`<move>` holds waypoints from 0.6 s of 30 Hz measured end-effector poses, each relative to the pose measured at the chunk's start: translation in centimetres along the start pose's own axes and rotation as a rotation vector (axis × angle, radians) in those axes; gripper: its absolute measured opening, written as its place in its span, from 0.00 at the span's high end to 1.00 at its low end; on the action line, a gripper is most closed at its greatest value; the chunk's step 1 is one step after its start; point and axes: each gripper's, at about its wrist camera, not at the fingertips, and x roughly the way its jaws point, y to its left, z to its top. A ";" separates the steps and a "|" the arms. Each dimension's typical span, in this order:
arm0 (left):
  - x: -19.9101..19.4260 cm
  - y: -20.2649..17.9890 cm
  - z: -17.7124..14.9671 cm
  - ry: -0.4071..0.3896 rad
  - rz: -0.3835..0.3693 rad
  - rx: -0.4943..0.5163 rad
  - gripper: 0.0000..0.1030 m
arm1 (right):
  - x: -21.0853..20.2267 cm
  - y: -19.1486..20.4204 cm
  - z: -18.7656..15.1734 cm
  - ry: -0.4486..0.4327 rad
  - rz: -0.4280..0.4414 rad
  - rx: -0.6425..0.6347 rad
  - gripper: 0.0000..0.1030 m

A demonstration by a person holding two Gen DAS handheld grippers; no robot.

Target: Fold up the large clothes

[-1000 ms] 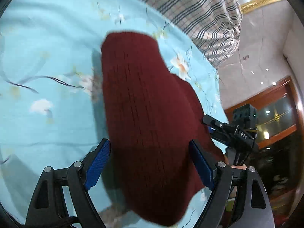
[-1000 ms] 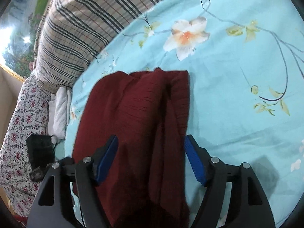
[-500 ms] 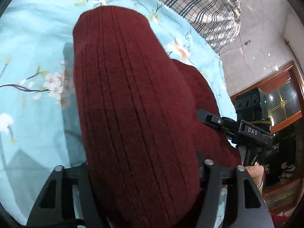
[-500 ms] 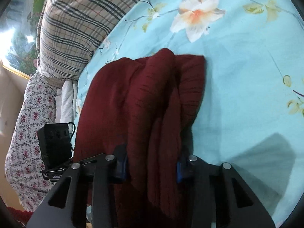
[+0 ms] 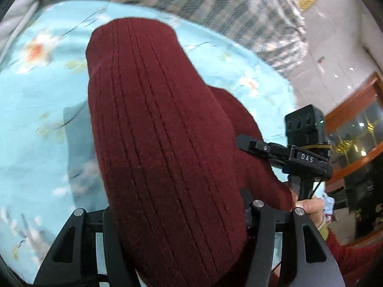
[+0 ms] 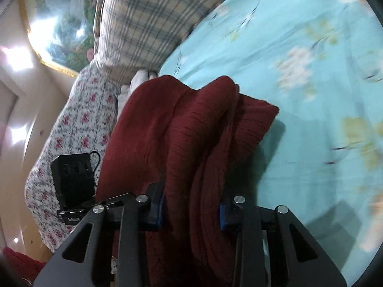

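Observation:
A dark red ribbed knit garment (image 5: 162,131) fills the left wrist view and hangs over the light blue floral bedsheet (image 5: 36,119). My left gripper (image 5: 177,217) is shut on the near edge of the garment; its pads are hidden by the cloth. In the right wrist view the same garment (image 6: 191,129) is bunched in folds, and my right gripper (image 6: 191,212) is shut on a thick fold of it between the blue pads (image 6: 156,205). The right gripper's body (image 5: 299,157) shows at the right of the left wrist view, the left gripper's body (image 6: 74,179) at the left of the right wrist view.
A plaid quilt (image 6: 143,24) lies at the head of the bed, with a small-flowered pillow (image 6: 71,131) and a white cloth (image 6: 138,79) beside it. A wooden cabinet with glass (image 5: 354,129) stands past the bed's right edge. The sheet (image 6: 311,71) spreads to the right.
Both grippers closed on the red garment and lifted it off the sheet. The views swung toward the head of the bed, and the cloth now bunches and hangs from both grips.

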 end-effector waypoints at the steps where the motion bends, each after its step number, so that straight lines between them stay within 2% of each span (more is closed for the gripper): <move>1: 0.4 1.3 -0.7 0.013 0.017 -0.013 0.41 | 1.2 0.0 -0.2 0.017 -0.024 -0.005 0.68; 2: 1.4 2.9 -1.6 0.029 0.036 -0.038 0.36 | 2.7 -0.3 -0.7 0.044 -0.069 0.001 0.68; 3: 1.9 3.7 -1.9 0.022 0.022 -0.061 0.33 | 3.4 -0.5 -1.0 0.051 -0.097 0.003 0.66; 5: 1.8 5.3 -2.5 -0.012 -0.051 -0.132 0.29 | 3.8 -1.0 -1.3 0.044 -0.092 0.018 0.64; 6: 1.7 5.3 -2.5 -0.020 -0.051 -0.141 0.29 | 3.7 -1.1 -1.3 0.043 -0.087 0.029 0.61; 8: 1.2 4.9 -2.6 -0.028 -0.017 -0.136 0.24 | 3.1 -0.6 -1.2 0.041 -0.117 0.015 0.55; 10: -0.1 4.2 -2.8 -0.037 0.025 -0.126 0.24 | 2.6 0.3 -0.9 0.043 -0.182 -0.011 0.42; 11: -0.9 4.1 -3.0 -0.047 0.037 -0.123 0.24 | 1.8 0.8 -0.8 0.028 -0.226 -0.027 0.41; 13: -3.0 3.4 -3.6 -0.091 0.068 -0.113 0.24 | 0.3 1.4 -0.1 -0.010 -0.269 -0.055 0.41; 15: -5.8 3.1 -4.6 -0.170 0.100 -0.094 0.24 | -1.3 2.3 0.4 -0.061 -0.299 -0.087 0.41; 16: -7.2 3.3 -5.2 -0.208 0.101 -0.086 0.24 | -1.6 2.6 0.6 -0.077 -0.307 -0.102 0.41; 18: -9.5 3.3 -6.0 -0.281 0.060 -0.057 0.32 | -1.4 3.5 1.2 -0.088 -0.313 -0.142 0.41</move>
